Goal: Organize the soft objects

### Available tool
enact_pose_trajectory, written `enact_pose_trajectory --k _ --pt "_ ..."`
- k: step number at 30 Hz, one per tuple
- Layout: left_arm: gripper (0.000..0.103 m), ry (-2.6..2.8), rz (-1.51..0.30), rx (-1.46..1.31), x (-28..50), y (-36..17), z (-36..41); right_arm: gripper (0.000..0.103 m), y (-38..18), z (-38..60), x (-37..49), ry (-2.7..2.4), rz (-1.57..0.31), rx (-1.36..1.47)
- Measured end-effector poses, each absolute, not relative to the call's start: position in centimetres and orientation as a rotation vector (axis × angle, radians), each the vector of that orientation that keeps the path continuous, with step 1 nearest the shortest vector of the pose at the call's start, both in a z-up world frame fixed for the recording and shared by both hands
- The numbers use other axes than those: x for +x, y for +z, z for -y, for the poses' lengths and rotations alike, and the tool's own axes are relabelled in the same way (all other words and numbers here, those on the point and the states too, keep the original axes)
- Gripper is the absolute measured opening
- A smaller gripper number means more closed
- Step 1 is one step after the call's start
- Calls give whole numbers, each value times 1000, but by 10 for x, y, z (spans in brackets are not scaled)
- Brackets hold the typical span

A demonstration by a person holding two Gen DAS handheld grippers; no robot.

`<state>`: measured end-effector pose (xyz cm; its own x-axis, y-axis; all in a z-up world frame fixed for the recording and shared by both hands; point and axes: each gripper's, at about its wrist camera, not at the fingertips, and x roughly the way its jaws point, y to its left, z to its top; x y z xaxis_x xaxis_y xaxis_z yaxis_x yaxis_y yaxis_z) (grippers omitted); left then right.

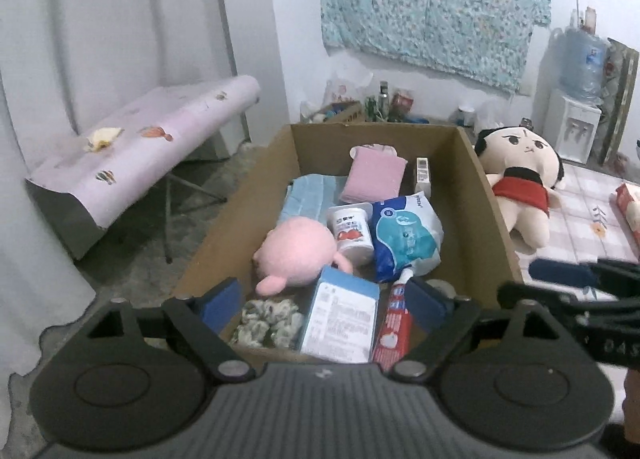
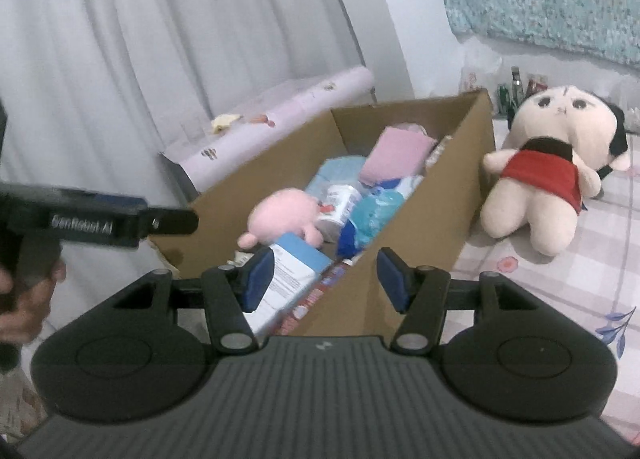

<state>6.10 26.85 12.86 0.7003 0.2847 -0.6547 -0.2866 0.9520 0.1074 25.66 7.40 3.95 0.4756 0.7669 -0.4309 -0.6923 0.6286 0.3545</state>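
Right, both of my grippers empty over the box; doll plush is next.

Near: my left gripper (image 1: 322, 301) has its jaws wide apart, nothing between them, above the scrunchie (image 1: 270, 321) and pink plush (image 1: 296, 253) inside the cardboard box (image 1: 486, 211). My right gripper (image 2: 326, 279) is half apart, also empty, over the box's near corner. Far: doll plush (image 2: 548, 167) lies outside, beyond the box's right wall on the checked cloth (image 2: 600, 259), long axis running away from me, nearer my right gripper.

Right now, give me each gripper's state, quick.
Left gripper: open, jaws wide, holding nothing, above the cardboard box.
Right gripper: open, nothing between its pads, over the box's near corner.
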Motion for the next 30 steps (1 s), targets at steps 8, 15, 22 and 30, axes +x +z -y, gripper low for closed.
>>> enact_pose_trajectory --k 8,15,22,30 --pt "99 360 -651 88 29 124 -247 56 44 -77 232 863 -501 92" --pt "99 366 -645 30 20 110 -247 56 34 -70 220 790 -463 35" --pt "100 383 -616 16 18 104 -245 56 34 -56 221 733 -432 63" --pt "100 400 -597 26 18 103 -247 57 34 -44 222 709 -388 134"
